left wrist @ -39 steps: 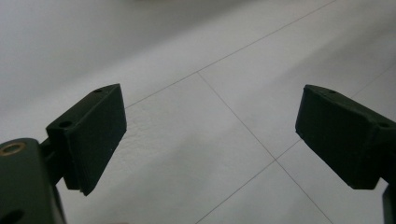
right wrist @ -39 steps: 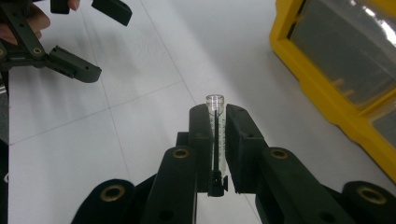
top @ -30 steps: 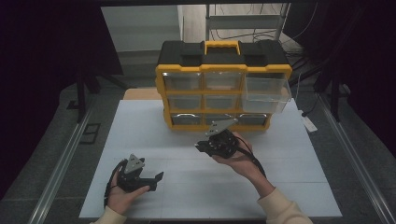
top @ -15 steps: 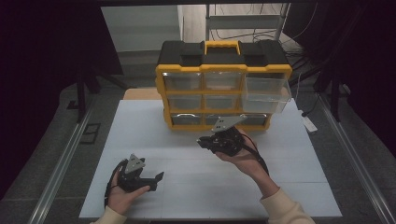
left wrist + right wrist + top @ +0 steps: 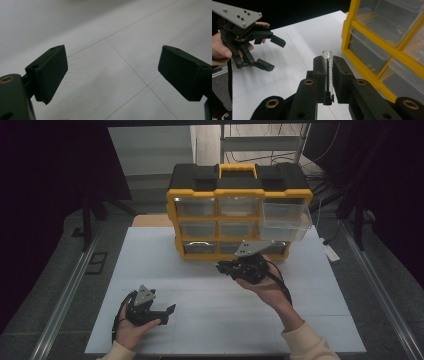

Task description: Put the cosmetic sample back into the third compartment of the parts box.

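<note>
Two grippers: one in each of the person's hands, both over the white table [image 5: 210,290].
Left gripper [image 5: 169,314]: nearest the person, held low at the table's near left; its jaws stand wide apart with nothing between them, and in the left gripper view only the bare white surface lies beyond the two black pads.
Right gripper [image 5: 221,266]: farther out and right of centre, held up off the table, just in front of the cabinet's bottom row; its jaws point toward the left of the high view.
Right gripper's hold: jaws closed on a small clear tube [image 5: 327,72], which stands upright between the pads with its open rim poking above them.
Tube's place: in the air, clamped in the right gripper, near the cabinet's lower left corner.
Drawer cabinet [image 5: 239,196]: yellow and black, at the far middle of the table, three rows of clear drawers.
Open drawer [image 5: 284,220]: top right, pulled out toward the person.
</note>
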Tool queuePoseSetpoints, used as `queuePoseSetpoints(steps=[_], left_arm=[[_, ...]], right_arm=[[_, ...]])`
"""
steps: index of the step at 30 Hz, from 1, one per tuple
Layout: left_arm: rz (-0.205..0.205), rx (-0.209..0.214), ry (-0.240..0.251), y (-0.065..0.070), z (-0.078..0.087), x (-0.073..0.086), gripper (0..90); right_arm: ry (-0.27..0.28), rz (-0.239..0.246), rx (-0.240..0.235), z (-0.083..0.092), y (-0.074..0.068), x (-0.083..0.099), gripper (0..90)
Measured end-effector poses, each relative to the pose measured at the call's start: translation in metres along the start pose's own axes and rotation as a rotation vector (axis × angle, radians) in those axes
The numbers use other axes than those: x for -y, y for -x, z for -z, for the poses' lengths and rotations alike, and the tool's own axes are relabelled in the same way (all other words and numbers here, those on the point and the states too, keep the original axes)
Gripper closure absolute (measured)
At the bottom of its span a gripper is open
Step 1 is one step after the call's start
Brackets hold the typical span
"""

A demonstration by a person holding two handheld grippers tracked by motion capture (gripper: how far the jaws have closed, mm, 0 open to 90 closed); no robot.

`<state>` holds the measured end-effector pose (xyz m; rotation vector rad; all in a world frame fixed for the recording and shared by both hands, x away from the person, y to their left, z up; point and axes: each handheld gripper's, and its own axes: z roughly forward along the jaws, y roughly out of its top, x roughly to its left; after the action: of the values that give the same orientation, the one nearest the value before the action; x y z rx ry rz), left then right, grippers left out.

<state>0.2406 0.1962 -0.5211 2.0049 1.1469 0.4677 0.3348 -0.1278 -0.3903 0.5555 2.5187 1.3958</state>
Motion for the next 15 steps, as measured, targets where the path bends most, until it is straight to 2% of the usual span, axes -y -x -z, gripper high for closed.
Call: queuePoseSetpoints(steps=[15], left_arm=[[0.000, 0.000, -0.001, 0.000, 0.000, 0.000, 9.6]], right_arm=[[0.066, -0.003, 0.024, 0.022, 0.004, -0.007, 81.1]])
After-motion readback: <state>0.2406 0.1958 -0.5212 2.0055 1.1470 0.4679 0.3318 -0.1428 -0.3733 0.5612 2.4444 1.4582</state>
